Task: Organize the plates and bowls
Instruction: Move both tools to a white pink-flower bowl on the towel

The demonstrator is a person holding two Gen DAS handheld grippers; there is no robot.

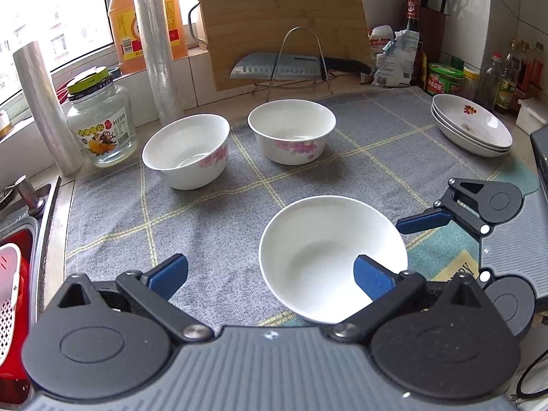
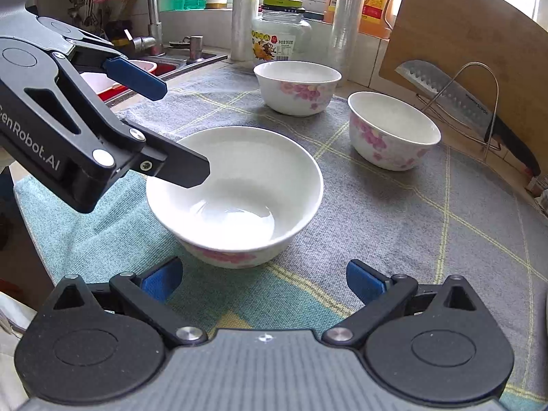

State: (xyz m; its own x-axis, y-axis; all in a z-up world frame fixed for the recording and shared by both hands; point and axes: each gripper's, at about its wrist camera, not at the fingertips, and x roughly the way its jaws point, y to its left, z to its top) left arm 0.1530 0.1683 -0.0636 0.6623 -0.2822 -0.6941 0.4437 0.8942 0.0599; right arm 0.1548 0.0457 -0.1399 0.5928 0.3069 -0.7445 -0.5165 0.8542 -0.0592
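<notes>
Three white bowls with pink flowers stand on a grey checked cloth (image 1: 212, 226). The nearest bowl (image 1: 328, 257) (image 2: 236, 191) is in front of both grippers. My left gripper (image 1: 270, 274) is open, its right finger over the bowl's inside and its left finger on the cloth. In the right wrist view the left gripper (image 2: 171, 130) reaches over the bowl's left rim. My right gripper (image 2: 263, 281) is open and empty, just short of the bowl. Two more bowls (image 1: 186, 150) (image 1: 291, 132) stand farther back. A stack of shallow plates (image 1: 471, 125) sits at the far right.
A glass jar (image 1: 99, 123), two film rolls (image 1: 48, 109), an oil jug (image 1: 144, 17), a cutting board (image 1: 281, 20) and a cleaver on a wire stand (image 1: 277, 66) line the back. Bottles and a knife block (image 1: 431, 17) stand at the back right. A sink (image 1: 20, 239) lies left.
</notes>
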